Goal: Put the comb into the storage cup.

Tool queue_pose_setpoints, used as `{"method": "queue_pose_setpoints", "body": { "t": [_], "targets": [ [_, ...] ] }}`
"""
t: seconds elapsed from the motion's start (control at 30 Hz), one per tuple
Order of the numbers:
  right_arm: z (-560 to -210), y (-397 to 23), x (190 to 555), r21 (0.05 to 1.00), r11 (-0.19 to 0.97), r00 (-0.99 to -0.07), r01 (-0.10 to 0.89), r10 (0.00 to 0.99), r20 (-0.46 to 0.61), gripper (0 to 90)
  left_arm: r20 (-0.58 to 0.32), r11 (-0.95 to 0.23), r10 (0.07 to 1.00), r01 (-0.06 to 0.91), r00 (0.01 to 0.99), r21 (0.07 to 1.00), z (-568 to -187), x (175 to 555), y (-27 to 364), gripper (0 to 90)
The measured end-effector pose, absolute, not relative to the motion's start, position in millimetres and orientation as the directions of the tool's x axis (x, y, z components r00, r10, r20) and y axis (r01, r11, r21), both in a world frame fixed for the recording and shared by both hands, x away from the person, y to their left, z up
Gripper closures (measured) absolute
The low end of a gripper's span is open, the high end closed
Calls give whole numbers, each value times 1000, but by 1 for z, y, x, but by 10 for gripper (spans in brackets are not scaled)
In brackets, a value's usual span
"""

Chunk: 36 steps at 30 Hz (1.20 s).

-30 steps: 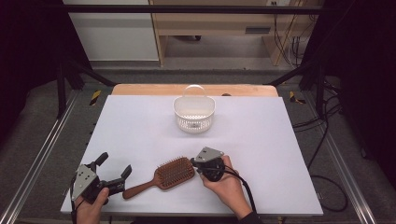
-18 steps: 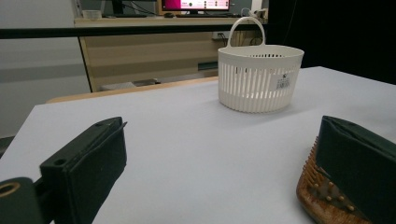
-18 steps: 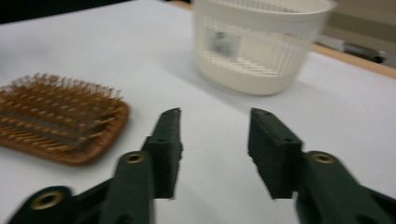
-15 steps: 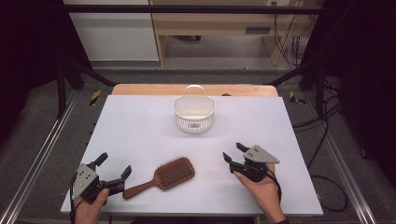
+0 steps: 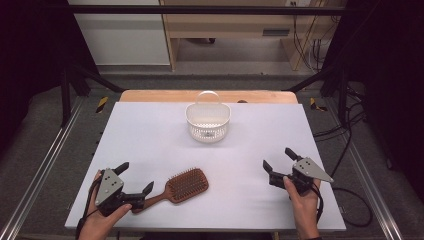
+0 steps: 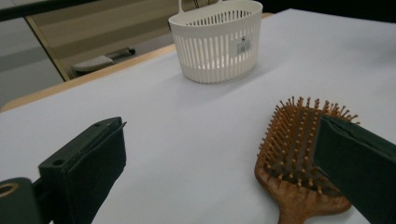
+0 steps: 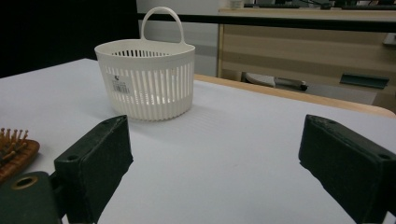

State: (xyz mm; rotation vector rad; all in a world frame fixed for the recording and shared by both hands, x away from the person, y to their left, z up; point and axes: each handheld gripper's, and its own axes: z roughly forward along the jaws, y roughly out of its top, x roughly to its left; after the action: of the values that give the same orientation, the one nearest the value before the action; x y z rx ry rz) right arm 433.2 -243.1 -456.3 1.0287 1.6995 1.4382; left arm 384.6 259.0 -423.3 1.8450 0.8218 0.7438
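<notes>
A brown wooden paddle hairbrush (image 5: 187, 185) lies bristles up near the table's front edge, its handle pointing toward my left gripper (image 5: 135, 177). That gripper is open, and its lower jaw hovers close over the handle's end without clamping it. In the left gripper view the hairbrush (image 6: 299, 140) lies partly behind the right jaw of the left gripper (image 6: 217, 126). My right gripper (image 5: 277, 158) stands at the front right, well clear of the brush. Its jaws have just been opening, with nothing between them. A white slotted basket (image 5: 207, 122) with a handle stands upright at the middle back.
The white table (image 5: 150, 135) has a wooden strip along its far edge. Cables trail off at the right. In the right gripper view the basket (image 7: 147, 79) stands ahead left of the right gripper (image 7: 215, 123), and the brush's edge (image 7: 14, 149) shows at far left.
My right gripper left the brush's head, travelled to the right and opened its jaws. The left gripper rose slightly toward the handle. The brush and the basket stayed where they were.
</notes>
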Motion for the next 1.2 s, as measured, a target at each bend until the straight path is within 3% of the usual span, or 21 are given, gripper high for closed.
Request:
{"method": "queue_pose_setpoints", "body": {
  "t": [0.53,1.2],
  "targets": [
    [-460,-237,431,987,95,-453,126,891,-28,59,143,-616,647,403,749,677,-422,402,235,55],
    [-460,-236,430,988,78,-471,131,882,-7,59,116,-694,590,429,799,578,-429,404,214,59]
  ]
}}
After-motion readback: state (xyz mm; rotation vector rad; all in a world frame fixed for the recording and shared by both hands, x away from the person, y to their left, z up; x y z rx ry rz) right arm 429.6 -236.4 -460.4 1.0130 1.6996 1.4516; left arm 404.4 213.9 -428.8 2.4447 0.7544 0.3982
